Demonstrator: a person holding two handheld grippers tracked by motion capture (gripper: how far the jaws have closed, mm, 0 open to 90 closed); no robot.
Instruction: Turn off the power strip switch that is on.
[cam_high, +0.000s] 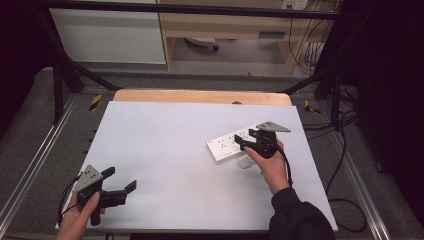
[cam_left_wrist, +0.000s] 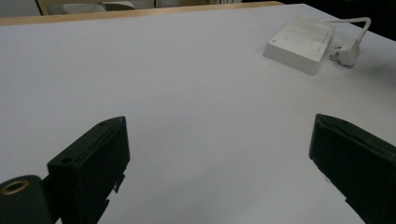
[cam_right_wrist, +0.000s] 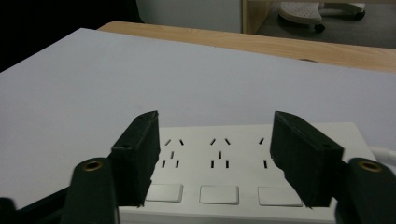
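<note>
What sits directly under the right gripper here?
The white power strip lies under the open right gripper, showing sockets and three switches. Its near end and part of the plug are covered in the high view.

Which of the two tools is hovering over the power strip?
The right tool, jaws open above the white power strip; the left tool sits apart near the table's front-left corner.

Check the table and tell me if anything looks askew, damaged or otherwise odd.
Nothing is damaged or spilled. The white power strip lies at a slant to the table's edges rather than square. Its plug lies loose on the table beside it, cord looped back. The right gripper hovers open over the sockets; the left gripper stands open, apart.
</note>
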